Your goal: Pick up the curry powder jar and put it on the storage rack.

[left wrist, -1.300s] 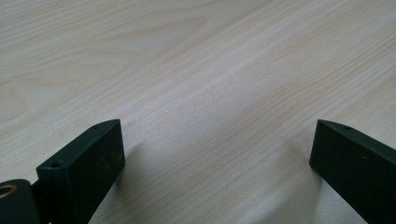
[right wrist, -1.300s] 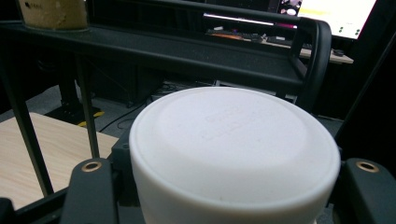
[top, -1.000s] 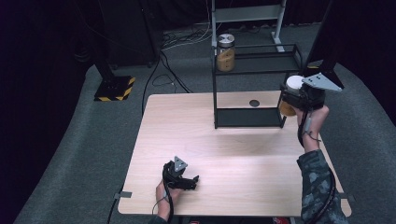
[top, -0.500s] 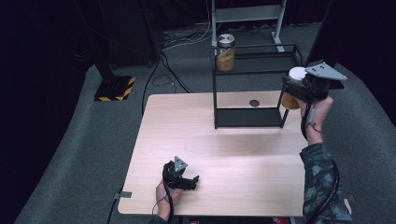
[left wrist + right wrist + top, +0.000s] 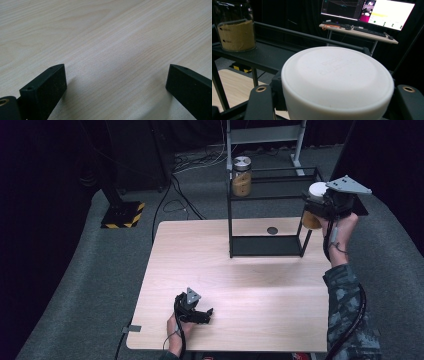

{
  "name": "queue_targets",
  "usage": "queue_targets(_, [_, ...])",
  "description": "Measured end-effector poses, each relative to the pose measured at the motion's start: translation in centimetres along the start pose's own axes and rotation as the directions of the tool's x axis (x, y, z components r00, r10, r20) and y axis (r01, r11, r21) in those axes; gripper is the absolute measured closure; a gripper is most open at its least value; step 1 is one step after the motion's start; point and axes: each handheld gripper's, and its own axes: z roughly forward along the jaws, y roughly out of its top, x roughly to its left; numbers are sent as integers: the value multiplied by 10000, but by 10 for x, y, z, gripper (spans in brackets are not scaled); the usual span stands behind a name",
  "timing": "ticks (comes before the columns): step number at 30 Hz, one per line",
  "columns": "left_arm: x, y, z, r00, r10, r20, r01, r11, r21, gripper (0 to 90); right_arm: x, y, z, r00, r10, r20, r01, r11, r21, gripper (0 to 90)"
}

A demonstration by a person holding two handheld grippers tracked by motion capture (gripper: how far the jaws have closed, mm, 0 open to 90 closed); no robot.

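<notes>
Much of the jar [image 5: 314, 207] with the white lid is hidden in the high view by the right tool [image 5: 324, 206] and the hand around it. Only the lid and a bit of the brown stuff inside can be seen there. In the right gripper view the white lid [image 5: 338, 80] is seen from very close, and the jar's body is cut off at the bottom edge. Raised letters are on the lid, but they are too faint to be read. The jar is pinched between the two black jaws of the right tool and is held up in the air, just beside the right end of the black rack [image 5: 270, 210].

A second jar [image 5: 242, 176] is seen on the top shelf of the rack. It has a dark lid and is partly filled with tan powder.

The left tool [image 5: 196, 309] is rested on the counter [image 5: 250, 285] near its front edge, well apart from the rack. Its jaws are spread wide, and nothing is between them but bare wood.

A small dark round spot [image 5: 272, 230] is seen on the counter behind the rack; what it is cannot be told.
</notes>
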Motion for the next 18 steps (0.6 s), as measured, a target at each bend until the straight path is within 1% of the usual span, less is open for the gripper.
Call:
queue_targets(6, [0, 0, 0, 10000, 32, 14, -32, 10000, -17, 25, -2, 9, 3, 10000, -62, -50, 62, 10000, -67, 329])
queue_targets(9, [0, 0, 0, 10000, 41, 21, -41, 10000, -13, 25, -3, 14, 4, 10000, -6, -85, 6, 10000, -56, 329])
queue_targets(18, [0, 0, 0, 10000, 65, 15, -65, 10000, -2, 25, -6, 28, 6, 9997, 112, -223, -117, 9996, -247, 330])
